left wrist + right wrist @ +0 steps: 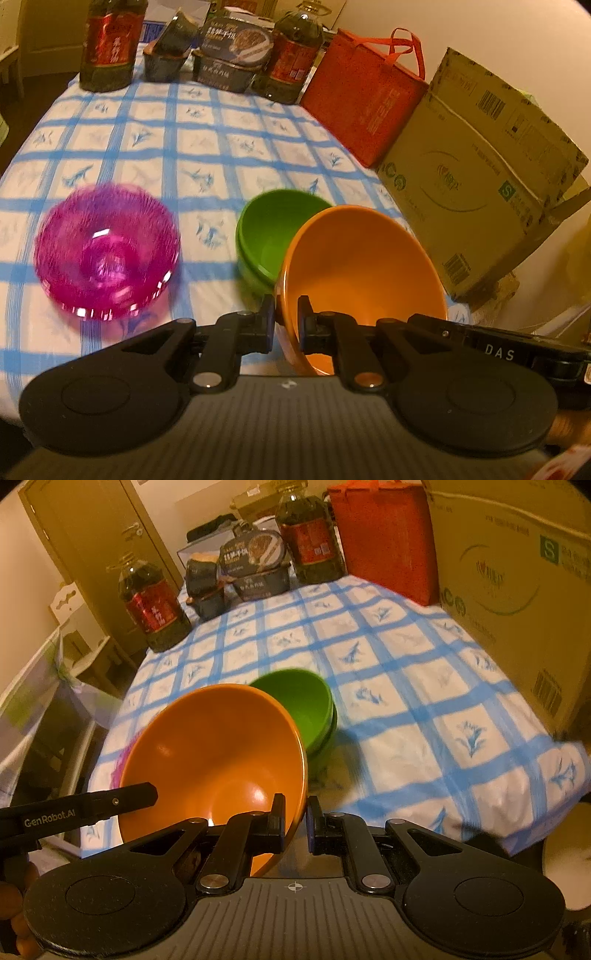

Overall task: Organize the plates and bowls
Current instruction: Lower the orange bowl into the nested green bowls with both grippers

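Both grippers pinching orange bowl [365, 273] by opposite rim sides: left gripper [286, 321], right gripper [295, 819]. Bowl hanging tilted above table's [184, 122] near edge, overlapping green bowls [269, 229]. Pink glass bowl [105, 254] sitting toward near-left edge.

"GenRobot.AI" on left gripper [296, 814] arm.

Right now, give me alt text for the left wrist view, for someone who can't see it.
The left gripper is shut on the rim of a tilted orange plastic bowl, with stacked green bowls just behind it. A translucent pink ribbed bowl sits apart to the left on the blue-checked tablecloth; oil bottles, a red bag and a cardboard box line the far edges.
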`<state>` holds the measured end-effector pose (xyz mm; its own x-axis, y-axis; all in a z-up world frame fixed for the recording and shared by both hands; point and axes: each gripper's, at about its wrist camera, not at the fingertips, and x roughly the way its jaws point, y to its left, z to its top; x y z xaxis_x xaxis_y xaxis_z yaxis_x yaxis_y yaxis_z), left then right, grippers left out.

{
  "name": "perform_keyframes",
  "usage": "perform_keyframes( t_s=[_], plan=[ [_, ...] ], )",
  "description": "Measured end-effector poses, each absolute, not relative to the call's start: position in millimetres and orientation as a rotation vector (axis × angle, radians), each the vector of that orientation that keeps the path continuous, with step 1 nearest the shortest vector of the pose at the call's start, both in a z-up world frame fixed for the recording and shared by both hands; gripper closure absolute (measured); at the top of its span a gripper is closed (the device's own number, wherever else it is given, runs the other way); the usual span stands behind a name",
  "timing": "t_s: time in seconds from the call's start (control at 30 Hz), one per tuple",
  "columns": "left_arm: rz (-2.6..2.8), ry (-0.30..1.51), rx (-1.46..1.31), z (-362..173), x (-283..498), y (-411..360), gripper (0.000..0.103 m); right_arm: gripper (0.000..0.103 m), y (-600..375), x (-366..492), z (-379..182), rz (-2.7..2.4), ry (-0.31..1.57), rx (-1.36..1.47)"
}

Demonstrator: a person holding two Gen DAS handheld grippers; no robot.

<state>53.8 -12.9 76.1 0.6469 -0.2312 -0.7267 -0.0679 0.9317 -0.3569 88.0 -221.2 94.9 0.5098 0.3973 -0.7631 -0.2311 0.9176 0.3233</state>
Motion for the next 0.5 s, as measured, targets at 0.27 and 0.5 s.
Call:
perform_keyframes(
  t_s=[0.27,0.5],
  plan=[
    [-0.082,0.851,-0.361,79.5,94.0,-12.2,0.093,0.092,-217.2,126.5,98.8,0.381,0.948,0.171],
    [-0.075,0.871,-0.358,69.1,143.6,-6.0,0.093,0.092,-207.8,172.3,90.4,0.372,0.964,0.144]
  ],
)
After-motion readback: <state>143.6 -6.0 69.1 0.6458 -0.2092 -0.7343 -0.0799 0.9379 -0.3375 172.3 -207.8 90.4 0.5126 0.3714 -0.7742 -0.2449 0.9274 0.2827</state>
